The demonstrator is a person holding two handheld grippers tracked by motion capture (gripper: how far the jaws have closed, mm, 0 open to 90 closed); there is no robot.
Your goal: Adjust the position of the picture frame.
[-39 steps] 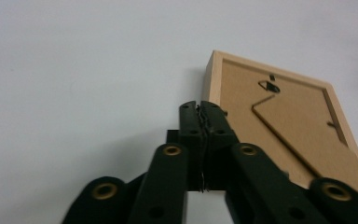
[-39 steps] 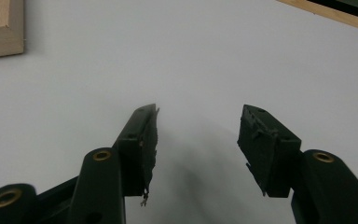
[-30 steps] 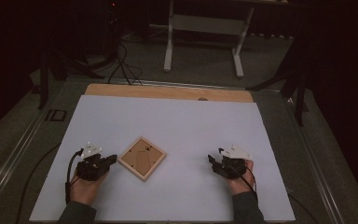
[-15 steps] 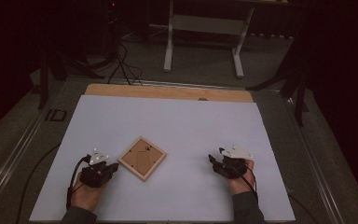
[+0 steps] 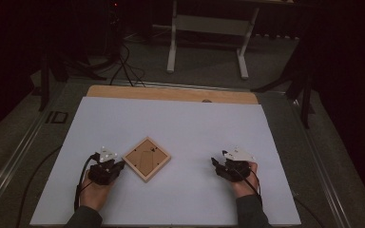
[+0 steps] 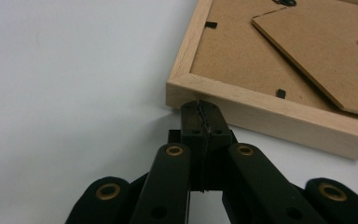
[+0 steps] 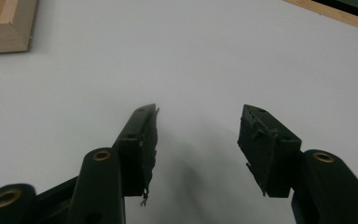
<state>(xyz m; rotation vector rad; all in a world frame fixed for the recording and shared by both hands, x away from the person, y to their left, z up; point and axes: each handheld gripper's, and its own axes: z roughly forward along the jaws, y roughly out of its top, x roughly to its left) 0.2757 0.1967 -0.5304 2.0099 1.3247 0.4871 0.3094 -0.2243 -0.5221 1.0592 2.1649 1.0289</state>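
Lying face down on the white table cover (image 5: 180,128), the wooden picture frame (image 5: 147,158) sits turned cornerwise like a diamond, its brown backing board and small black retaining clips uppermost. All positions below are given relative to this frame.

The left gripper (image 5: 118,166) is just beside the frame's lower-left edge, held in the person's left hand (image 5: 95,192). In the left gripper view its jaws are pressed together with nothing between them, and the closed tips (image 6: 201,108) stand against the pale wooden side of the frame (image 6: 270,112), close to one corner; whether they actually touch the wood cannot be told. The folding stand on the backing (image 6: 326,56) lies flat, further in from that edge.

The right gripper (image 5: 216,164) is well apart from the frame, on its right side, resting low over the cover in the person's right hand (image 5: 243,183). In the right gripper view its jaws are spread wide over bare white cover (image 7: 214,60), nothing between them, tips (image 7: 198,122) pointing across the table. One corner of the frame (image 7: 4,25) shows at the upper left of that view, well clear of the jaws.
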